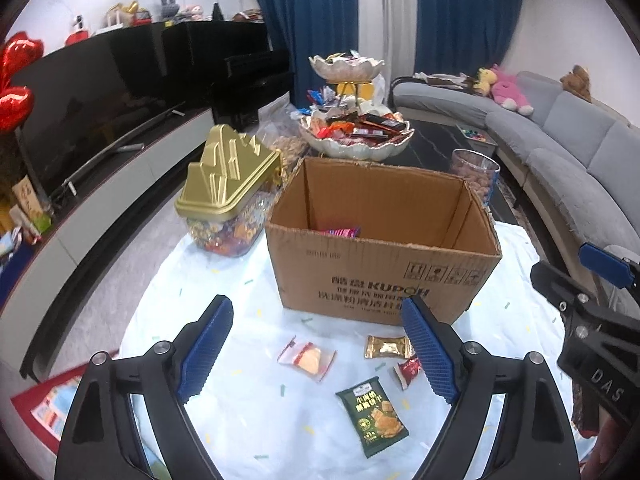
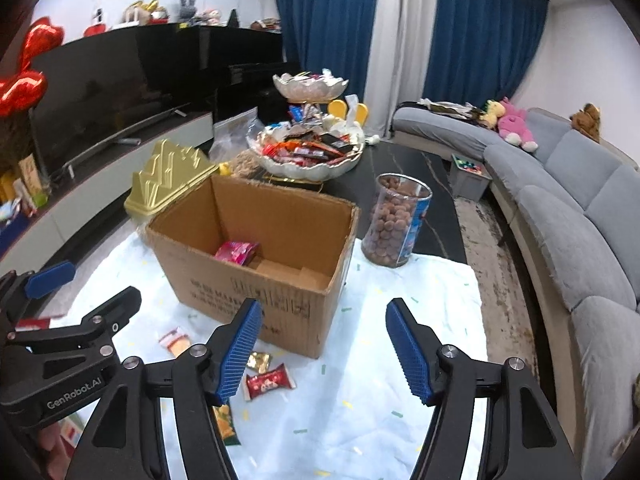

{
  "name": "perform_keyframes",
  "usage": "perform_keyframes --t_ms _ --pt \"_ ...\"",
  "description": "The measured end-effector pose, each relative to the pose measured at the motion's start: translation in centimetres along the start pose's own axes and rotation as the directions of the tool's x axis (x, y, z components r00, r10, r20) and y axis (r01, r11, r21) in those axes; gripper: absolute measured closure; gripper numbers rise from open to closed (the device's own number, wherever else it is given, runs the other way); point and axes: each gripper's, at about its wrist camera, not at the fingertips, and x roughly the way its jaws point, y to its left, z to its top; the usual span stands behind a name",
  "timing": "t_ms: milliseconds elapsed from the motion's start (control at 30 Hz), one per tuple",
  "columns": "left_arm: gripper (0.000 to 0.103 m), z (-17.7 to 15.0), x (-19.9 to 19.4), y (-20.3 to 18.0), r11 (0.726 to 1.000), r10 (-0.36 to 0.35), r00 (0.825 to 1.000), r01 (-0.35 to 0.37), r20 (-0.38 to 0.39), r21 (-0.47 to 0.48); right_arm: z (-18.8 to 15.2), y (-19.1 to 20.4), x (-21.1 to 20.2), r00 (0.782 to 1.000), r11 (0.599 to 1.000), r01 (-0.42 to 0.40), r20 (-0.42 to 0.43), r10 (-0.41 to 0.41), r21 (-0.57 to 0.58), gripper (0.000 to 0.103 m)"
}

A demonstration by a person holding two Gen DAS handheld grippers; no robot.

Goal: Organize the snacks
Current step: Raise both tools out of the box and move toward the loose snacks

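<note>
Snacks: four packets are seen on the white cloth [image 1: 248,408] before the cardboard box [image 1: 380,276].
Clear packet [image 1: 307,359]: leftmost, set between the left gripper [image 1: 316,356] jaws, which are spread wide and empty.
Green packet [image 1: 372,416]: long axis is aimed away, slightly slanted.
Gold packet [image 1: 387,347]: beside the red packet [image 2: 269,384].
Right gripper [image 2: 324,352]: parted, empty; red packet possibly nearest it.
Box: one pink packet [image 2: 236,252] is already inside.

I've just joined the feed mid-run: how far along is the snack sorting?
Done: one pink packet lies in the cardboard box.

In hand: nothing. The left gripper and right gripper are both open and empty.

Left: the green packet, gold packet, red packet and clear-wrapped snack, all loose on the white cloth.
</note>
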Motion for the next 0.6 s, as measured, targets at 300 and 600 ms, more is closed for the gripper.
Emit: perform_keyframes --t_ms 300,600 --pt "0.01 -3.1 1.7 -0.5 0.997 0.039 0.996 -0.044 -0.077 -0.067 -2.4 0.6 2.0 0.995 0.993 -0.083 -0.055 0.078 -0.081 0.037" --pt "0.01 -6.4 3.9 -1.5 0.995 0.038 0.983 -0.054 -0.177 -0.089 -4.0 0.8 4.4 0.984 0.974 -0.147 -0.129 0.126 -0.17 0.037"
